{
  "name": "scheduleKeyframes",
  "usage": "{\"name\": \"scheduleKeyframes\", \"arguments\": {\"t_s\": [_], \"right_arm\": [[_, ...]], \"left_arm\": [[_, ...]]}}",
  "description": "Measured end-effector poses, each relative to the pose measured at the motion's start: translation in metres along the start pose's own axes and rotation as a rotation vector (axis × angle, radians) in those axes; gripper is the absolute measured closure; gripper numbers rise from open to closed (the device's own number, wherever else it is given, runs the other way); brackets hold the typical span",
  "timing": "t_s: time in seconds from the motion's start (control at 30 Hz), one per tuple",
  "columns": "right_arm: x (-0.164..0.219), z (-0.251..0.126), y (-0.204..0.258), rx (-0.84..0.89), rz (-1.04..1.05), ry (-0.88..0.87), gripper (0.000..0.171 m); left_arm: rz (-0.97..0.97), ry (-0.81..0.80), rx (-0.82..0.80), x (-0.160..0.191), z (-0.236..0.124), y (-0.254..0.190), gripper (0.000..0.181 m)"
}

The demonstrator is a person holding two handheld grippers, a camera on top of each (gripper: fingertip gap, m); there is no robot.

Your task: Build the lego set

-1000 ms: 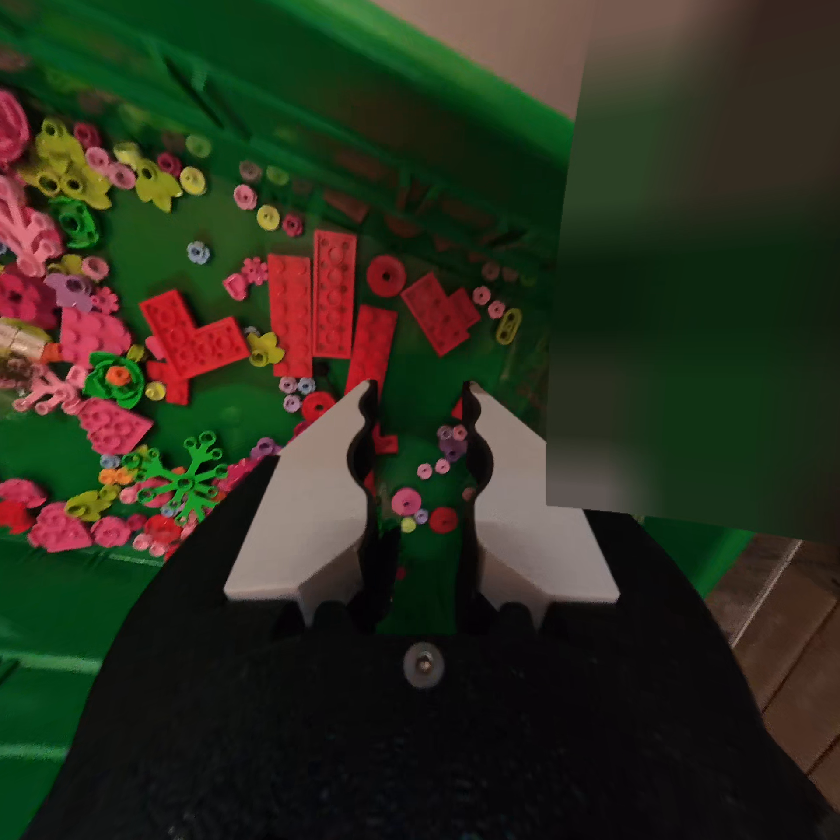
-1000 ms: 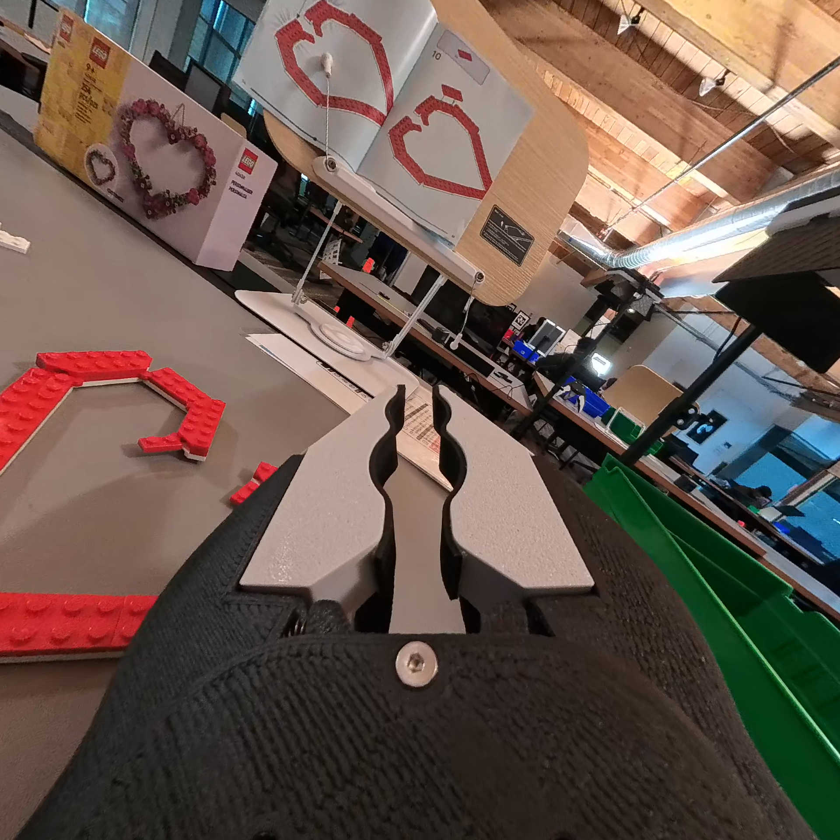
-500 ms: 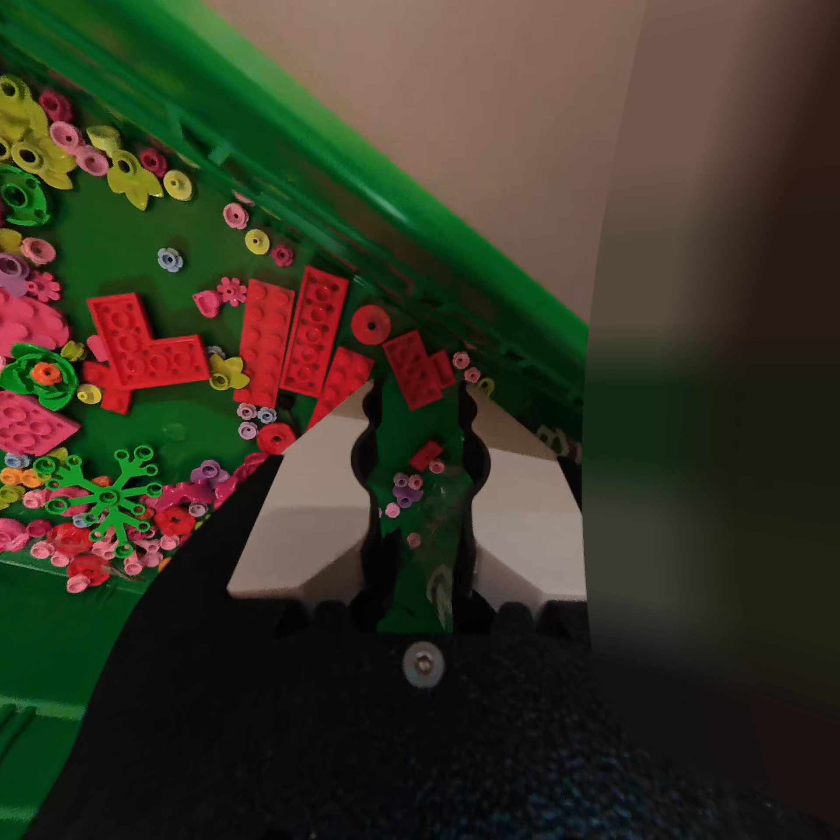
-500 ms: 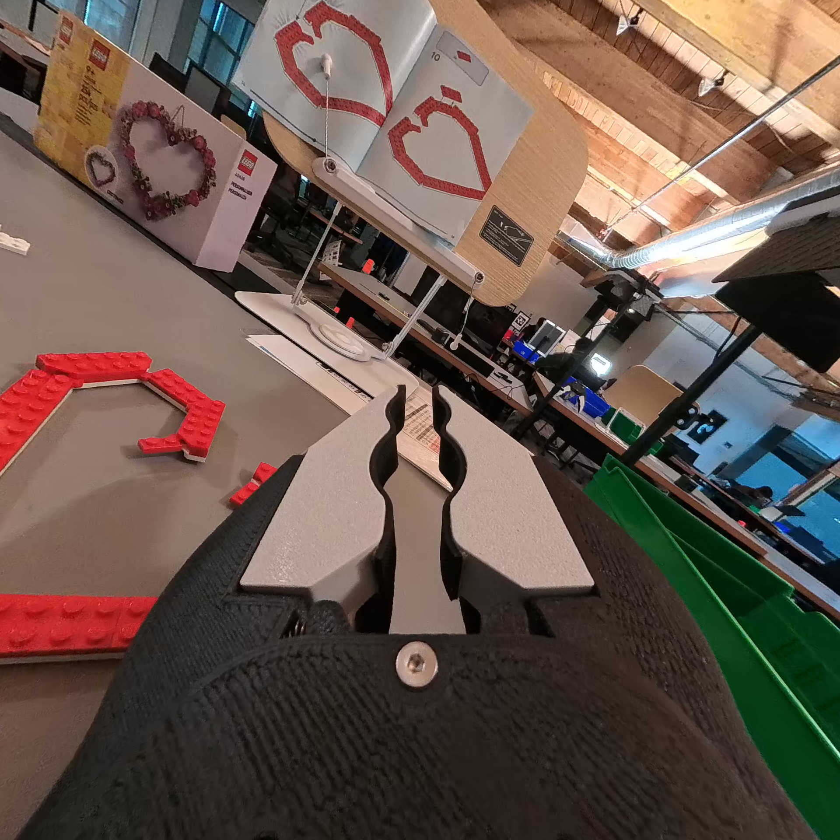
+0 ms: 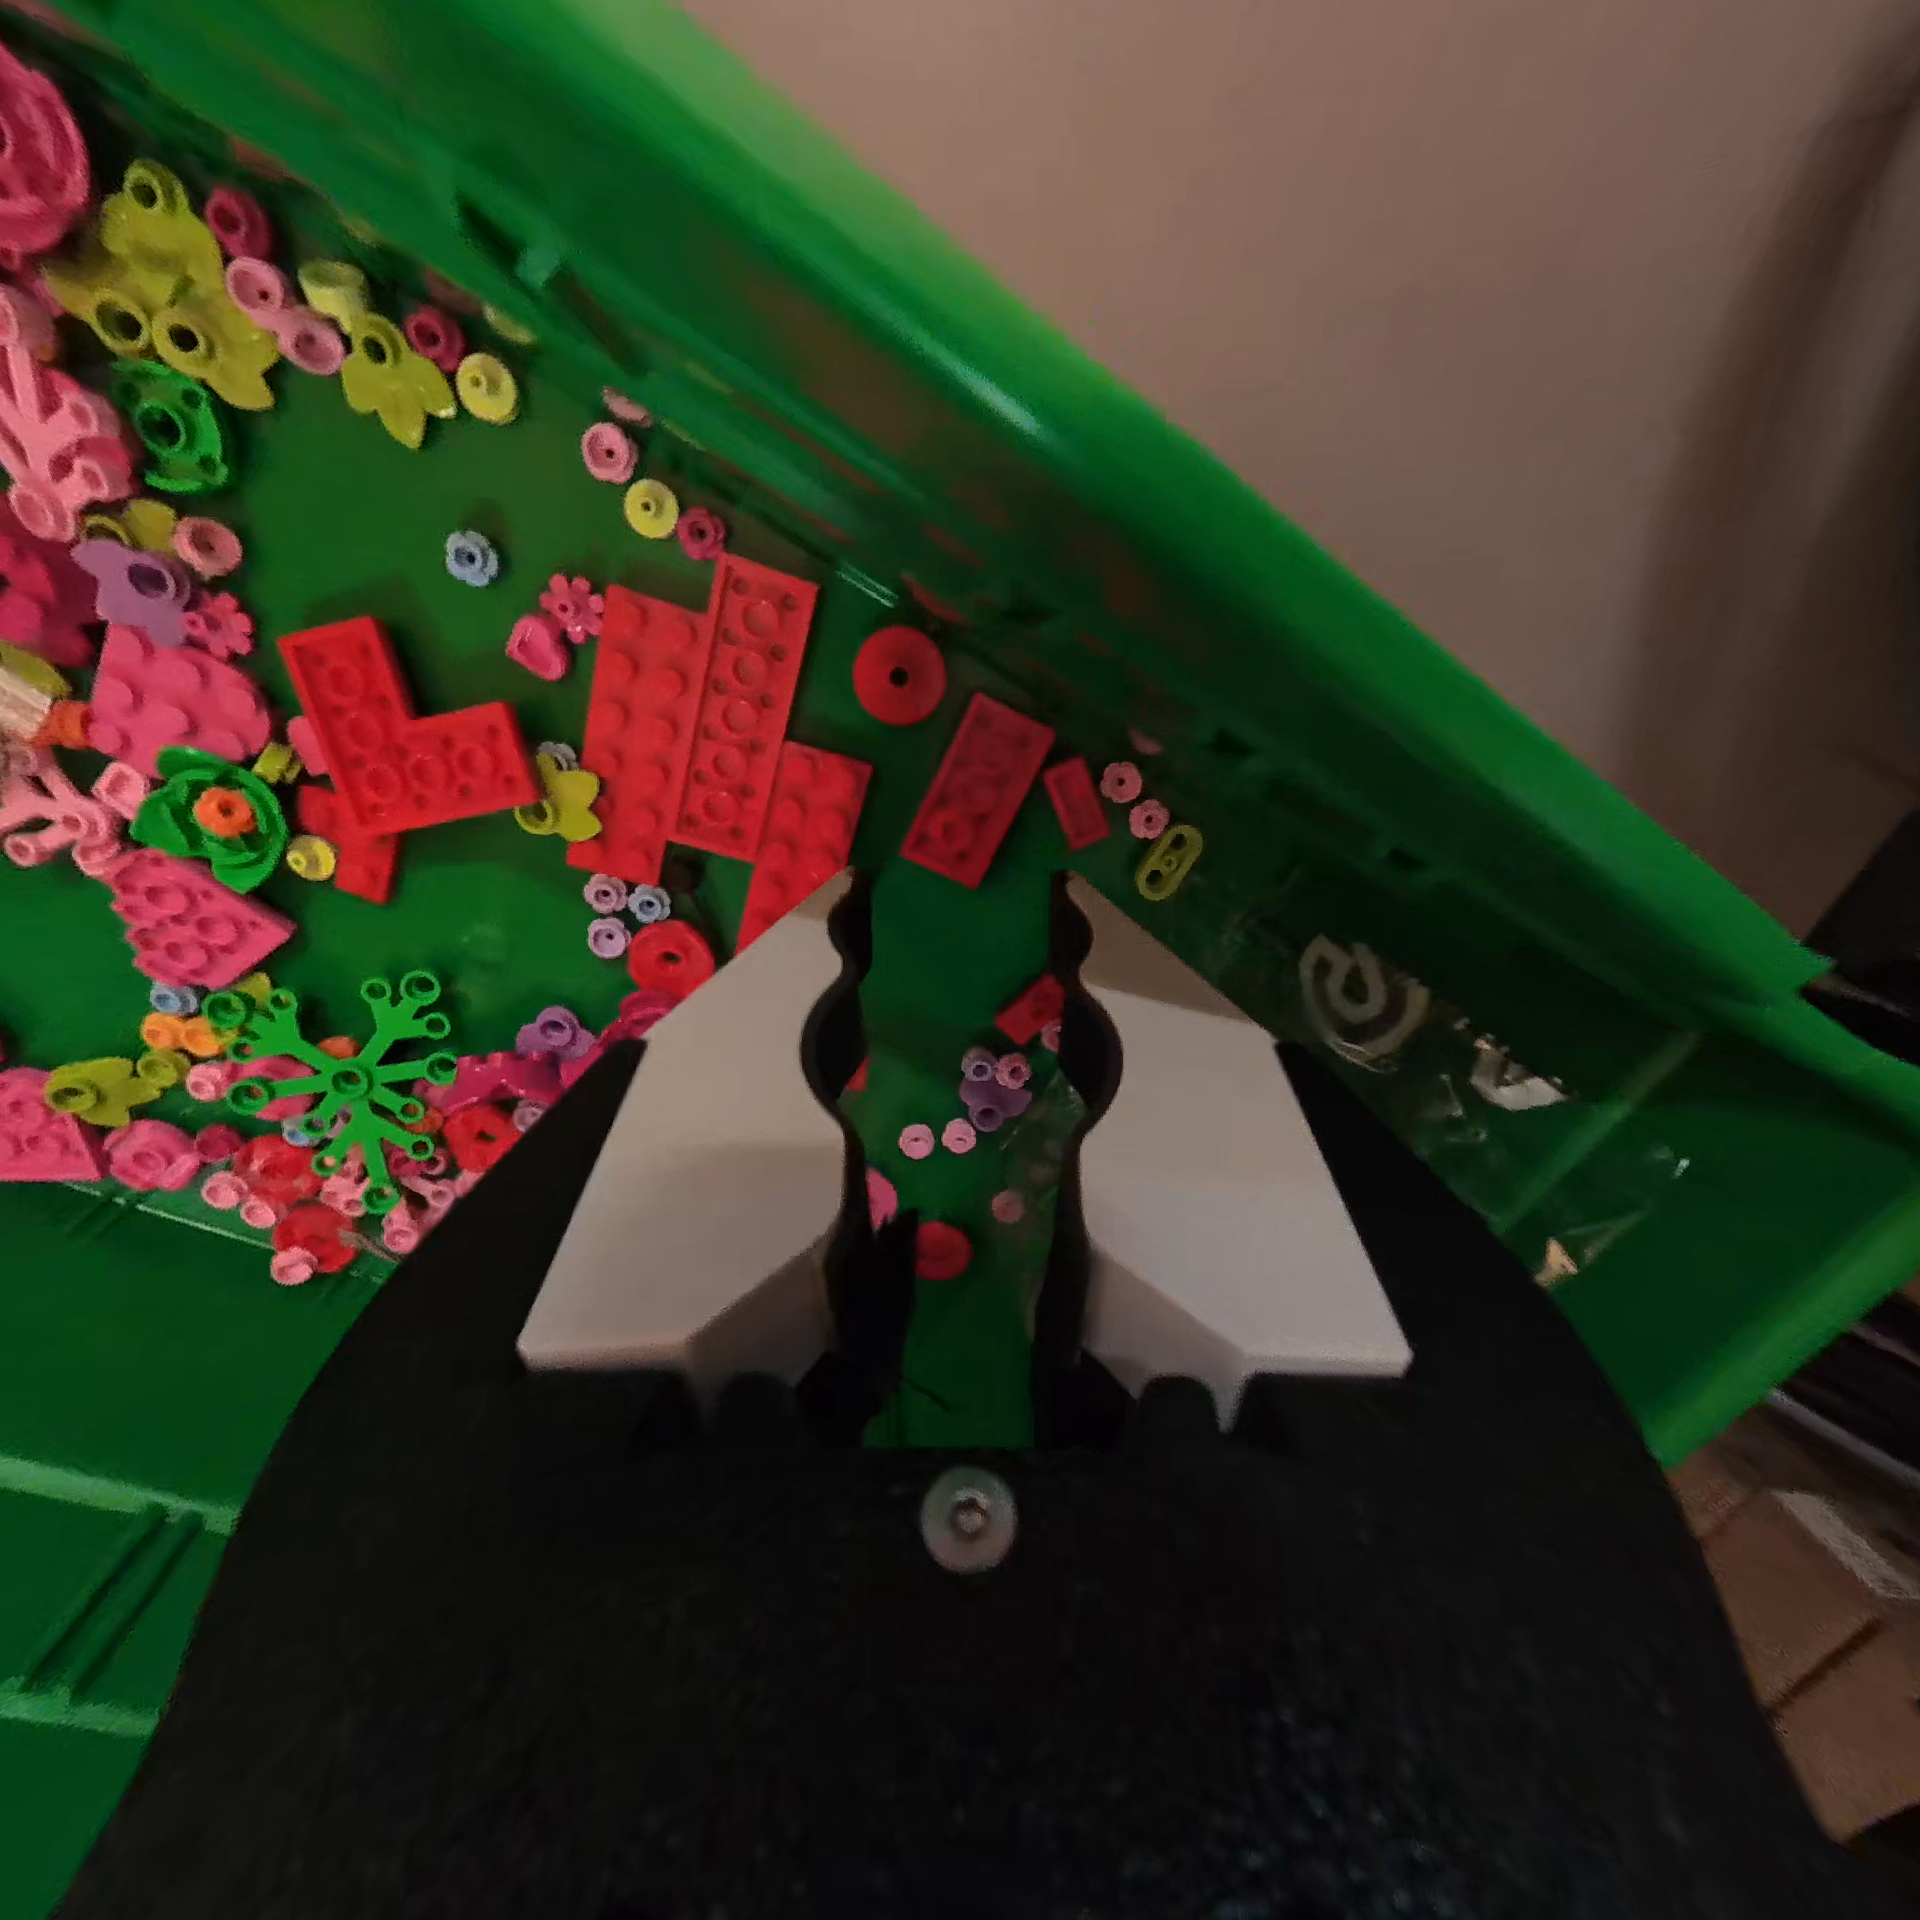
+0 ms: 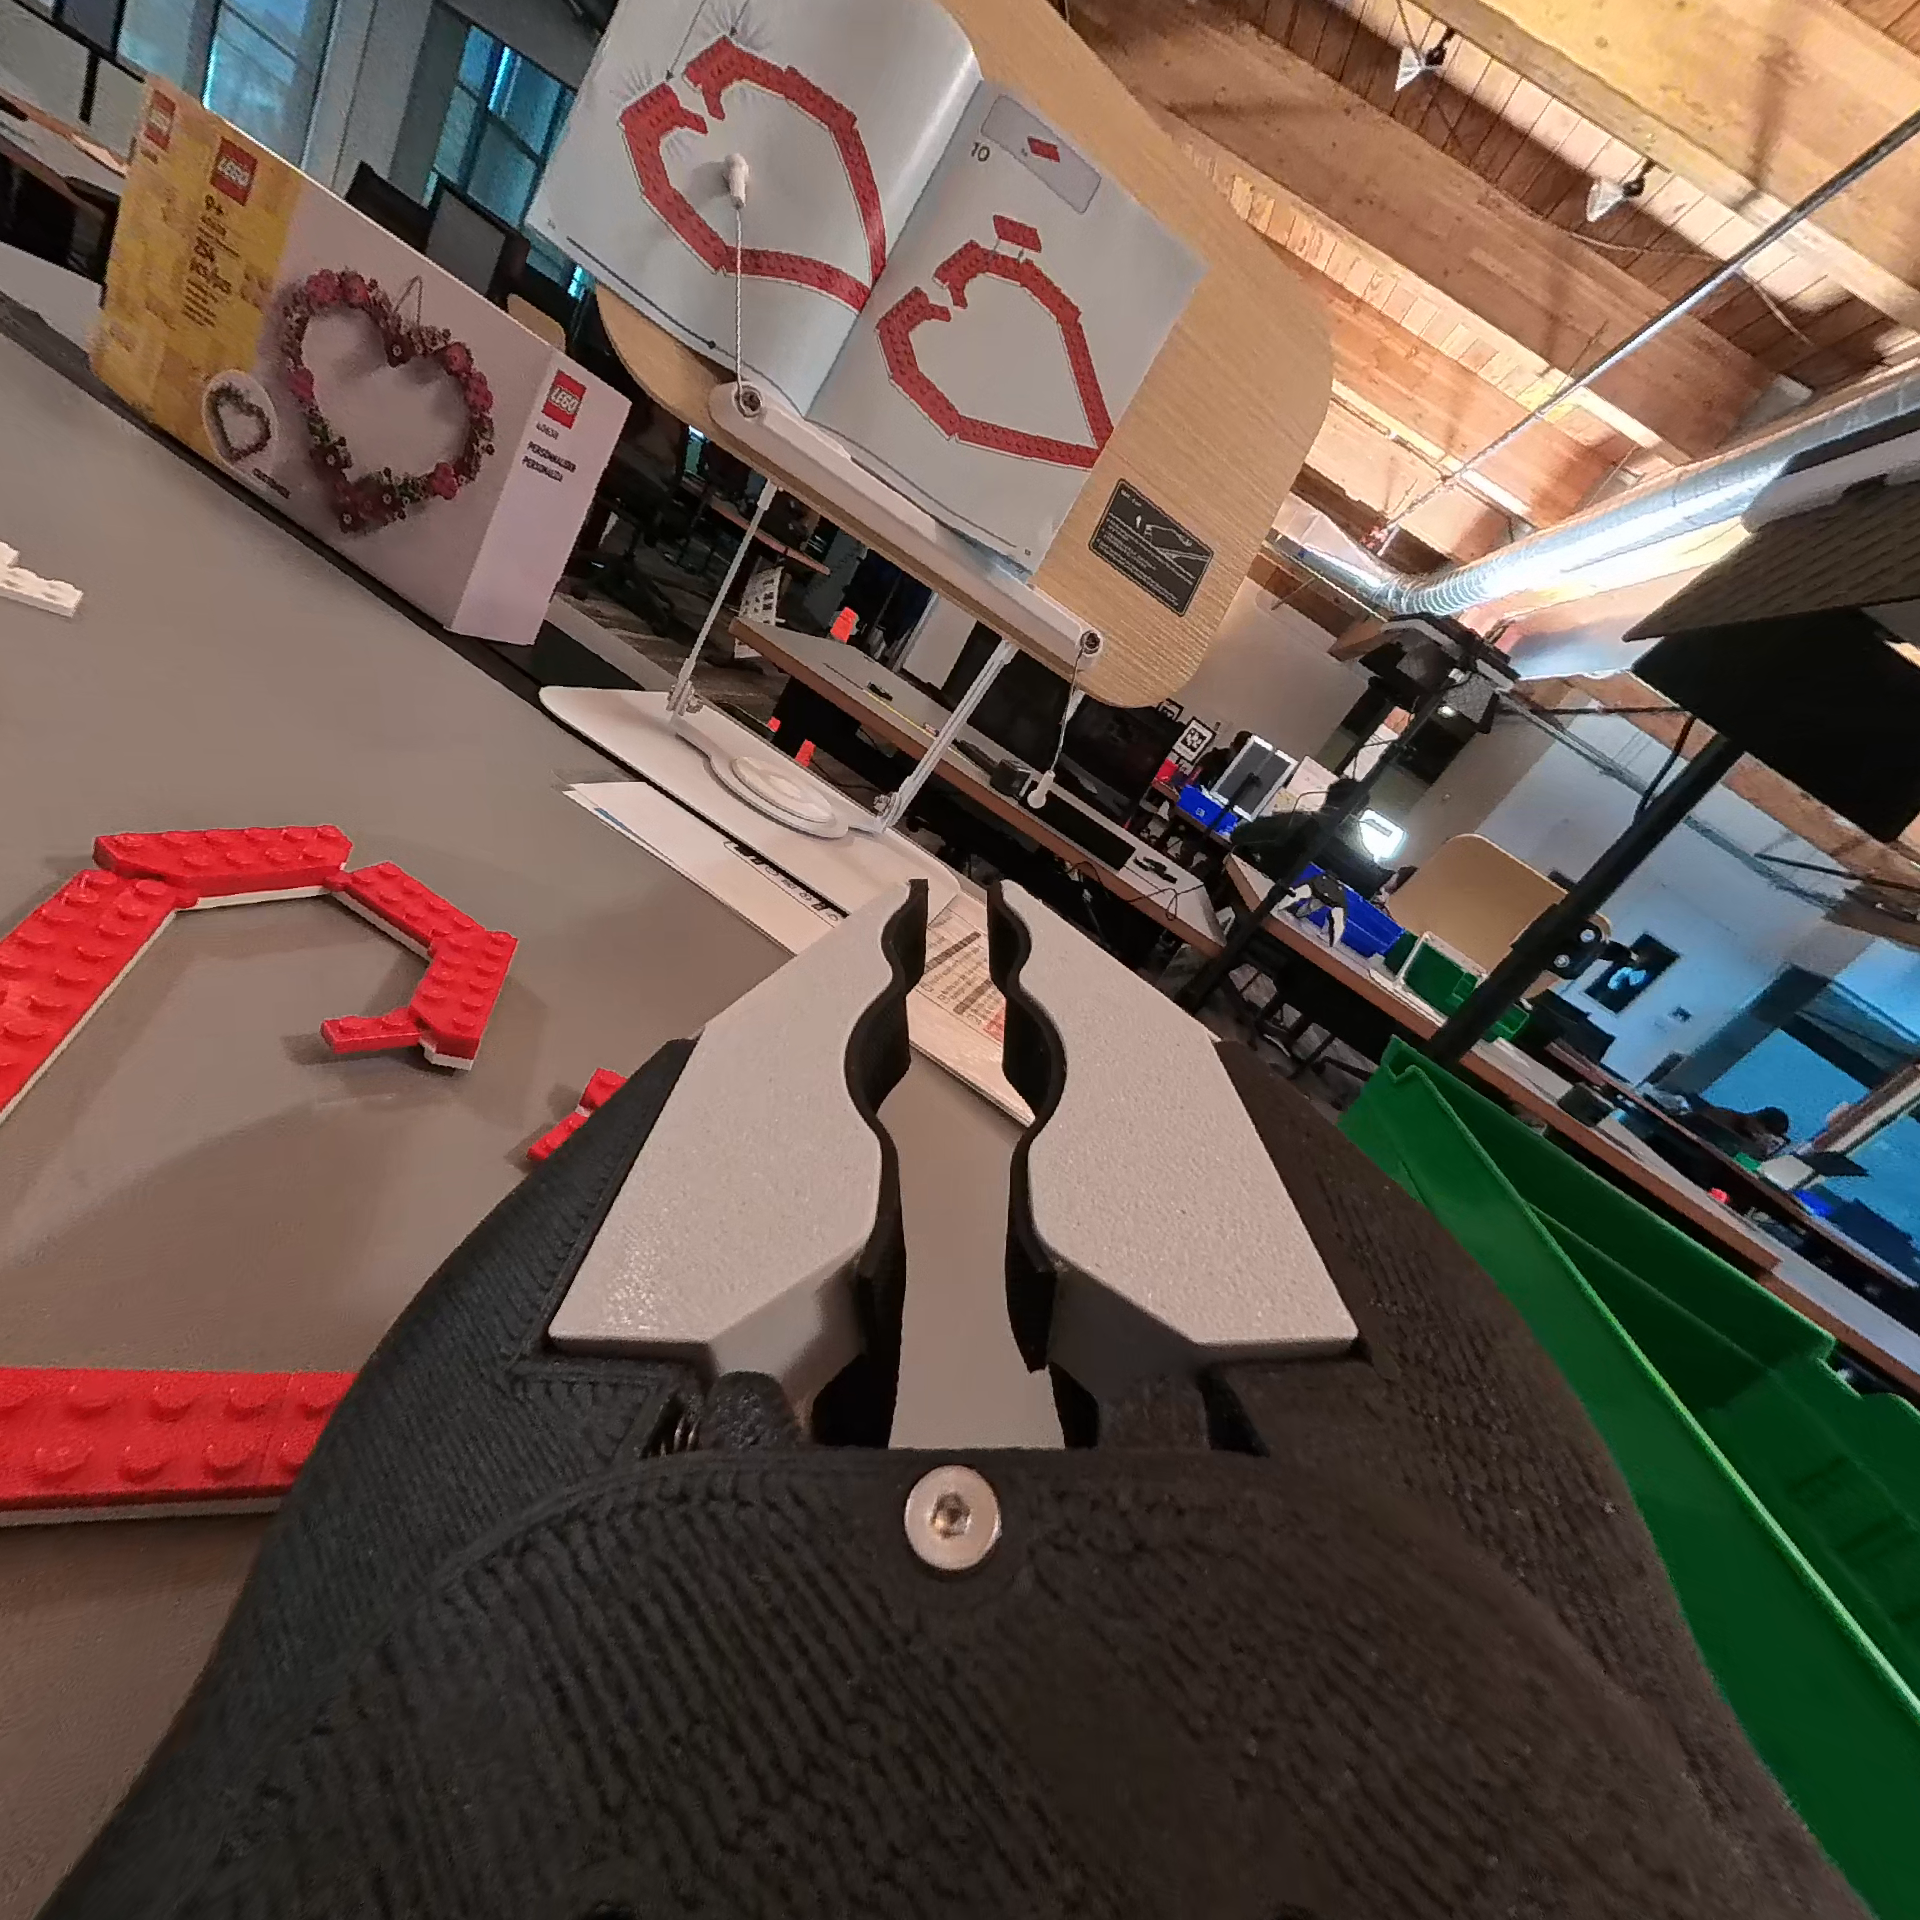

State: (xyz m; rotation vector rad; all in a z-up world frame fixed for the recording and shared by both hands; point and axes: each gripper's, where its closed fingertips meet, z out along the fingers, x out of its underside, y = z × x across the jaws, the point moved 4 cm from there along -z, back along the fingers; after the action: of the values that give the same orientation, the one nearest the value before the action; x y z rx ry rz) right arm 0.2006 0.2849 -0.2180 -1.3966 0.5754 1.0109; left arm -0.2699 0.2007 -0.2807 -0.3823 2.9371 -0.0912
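Observation:
My left gripper (image 5: 956, 883) is open and empty over the green bin (image 5: 1039, 436) of loose lego pieces. Just beyond its tips lie a red 2x4 plate (image 5: 977, 790) and a small red plate (image 5: 1075, 800). Longer red plates (image 5: 717, 717) and a red L-shaped plate (image 5: 400, 732) lie to the left. A tiny red piece (image 5: 1029, 1010) shows between the fingers. My right gripper (image 6: 956, 894) is open and empty, low over the grey table (image 6: 312, 727). The partly built red heart frame (image 6: 208, 914) lies to its left.
Pink, yellow and green flower pieces (image 5: 156, 727) crowd the bin's left side. A clear plastic bag (image 5: 1455, 1070) lies at the bin's right. The instruction booklet on a stand (image 6: 862, 260), the set's box (image 6: 332, 405), a paper sheet (image 6: 769, 862) and the bin's edge (image 6: 1662, 1351) surround the right gripper. Left tips to right tips: about 50 cm. My right tips are about 45 cm from the red L-shaped plate (image 5: 400, 732), my left tips only 8 cm.
The left gripper has shifted over the bin, so the red 2x4 plate and small red plate now lie just past its tips. The right gripper has stayed still.

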Motion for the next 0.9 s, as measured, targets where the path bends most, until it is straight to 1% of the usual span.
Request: {"name": "scheduleKeyframes", "arguments": {"t_s": [0.03, 0.13, 0.2, 0.4, 0.47, 0.57, 0.67, 0.77, 0.83, 0.9], "right_arm": [[0.000, 0.000, 0.000, 0.001, 0.002, 0.000, 0.161], [0.000, 0.000, -0.001, 0.002, 0.006, 0.000, 0.161], [0.000, 0.000, -0.001, 0.001, 0.008, -0.001, 0.161], [0.000, 0.000, -0.002, 0.002, 0.016, -0.008, 0.161], [-0.001, -0.001, -0.002, 0.000, 0.021, -0.016, 0.162], [-0.003, -0.002, -0.002, -0.010, 0.039, -0.033, 0.162], [-0.005, -0.003, -0.002, -0.024, 0.067, -0.053, 0.162], [-0.007, -0.003, 0.001, -0.059, 0.087, -0.073, 0.162], [-0.009, -0.003, 0.004, -0.087, 0.093, -0.090, 0.162], [-0.011, -0.002, 0.008, -0.118, 0.094, -0.108, 0.162]], "left_arm": [[0.030, 0.001, -0.009, 0.000, 0.000, 0.000, 0.149], [0.148, 0.015, -0.066, -0.001, 0.002, 0.002, 0.158], [0.212, 0.022, -0.081, -0.003, 0.002, 0.002, 0.159], [0.231, 0.007, -0.068, -0.010, 0.004, 0.003, 0.160], [0.249, 0.004, -0.069, -0.011, 0.004, 0.003, 0.164], [0.269, 0.014, -0.074, -0.011, 0.004, 0.002, 0.165], [0.279, 0.053, -0.135, -0.008, 0.001, 0.006, 0.166], [0.244, 0.088, -0.208, -0.001, -0.013, 0.011, 0.166], [0.201, 0.085, -0.269, 0.002, -0.031, 0.014, 0.166], [0.166, 0.091, -0.364, 0.006, -0.055, 0.019, 0.166]]}}
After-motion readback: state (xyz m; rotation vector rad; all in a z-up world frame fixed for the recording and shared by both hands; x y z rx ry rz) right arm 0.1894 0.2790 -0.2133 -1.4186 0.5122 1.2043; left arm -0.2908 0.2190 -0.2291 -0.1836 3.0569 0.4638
